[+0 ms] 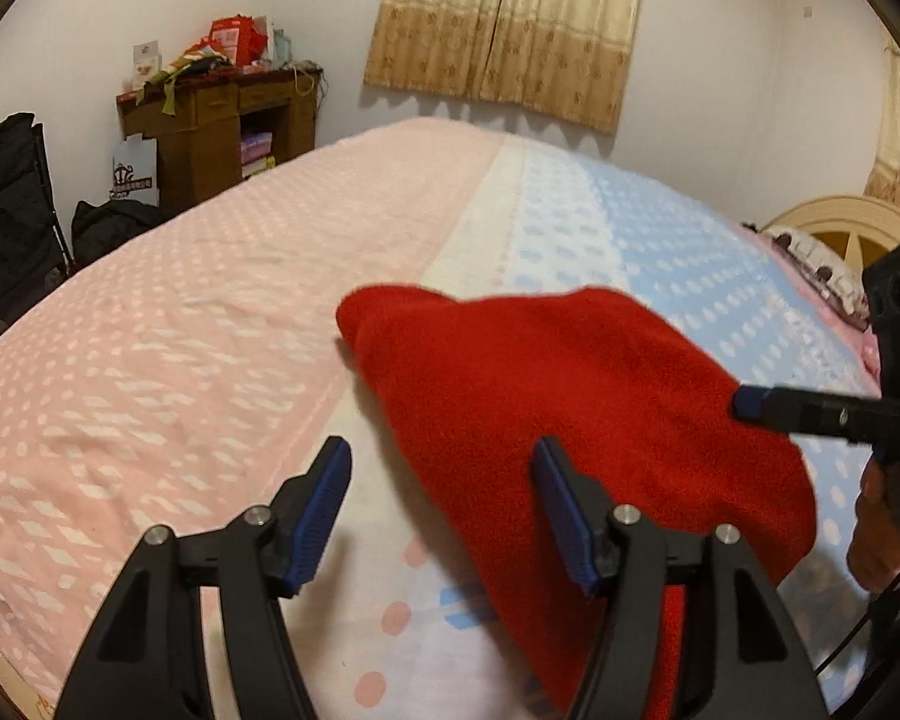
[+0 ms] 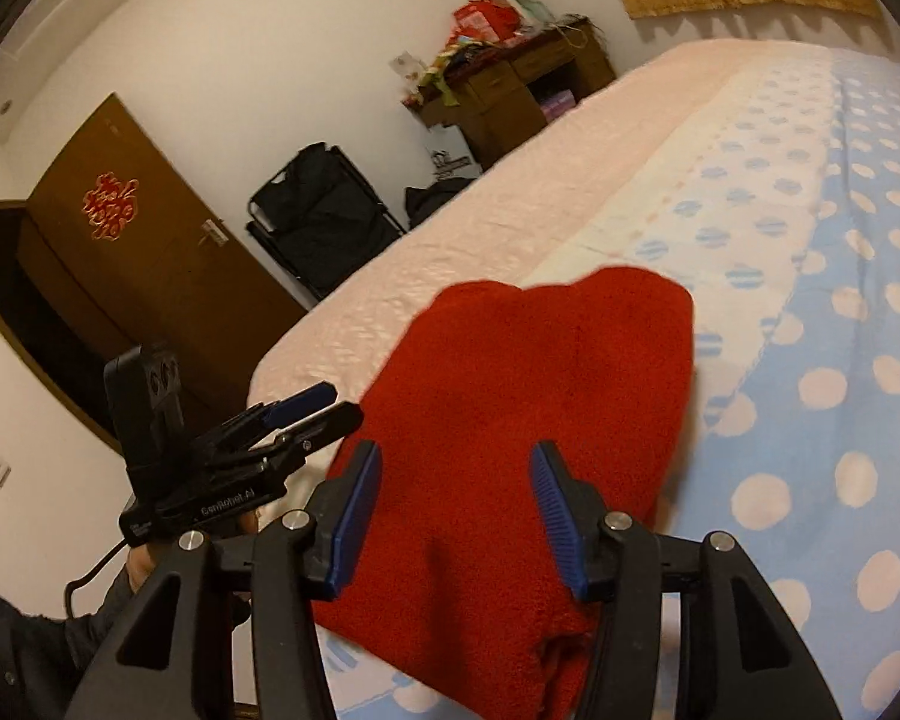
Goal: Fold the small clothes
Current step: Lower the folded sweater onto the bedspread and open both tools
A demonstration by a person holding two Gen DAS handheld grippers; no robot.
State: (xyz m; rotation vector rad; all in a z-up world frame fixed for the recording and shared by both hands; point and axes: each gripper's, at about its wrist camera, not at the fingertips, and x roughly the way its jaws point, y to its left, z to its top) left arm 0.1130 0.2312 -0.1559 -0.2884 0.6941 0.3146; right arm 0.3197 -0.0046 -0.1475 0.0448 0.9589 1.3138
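A red fleece garment point(image 1: 570, 396) lies folded on the pink, white and blue dotted bedspread point(image 1: 210, 330). My left gripper point(image 1: 444, 504) is open at the garment's near left edge. Its right finger point(image 1: 564, 510) overlaps the red cloth and its left finger is over bare sheet. My right gripper point(image 1: 750, 405) reaches in from the right, its tip at the garment's right edge. In the right wrist view the right gripper point(image 2: 456, 510) stands open above the red garment point(image 2: 540, 372), its pads apart from the cloth. The left gripper point(image 2: 324, 408) shows at the garment's left edge, over the edge of the bedspread point(image 2: 840, 360).
A cluttered wooden desk point(image 1: 222, 120) stands against the far wall beside a black folding chair point(image 1: 6, 210). A curtain point(image 1: 510, 18) hangs behind the bed. A headboard point(image 1: 840, 228) and pillow point(image 1: 816, 264) are at the right. A brown door point(image 2: 138, 264) stands open.
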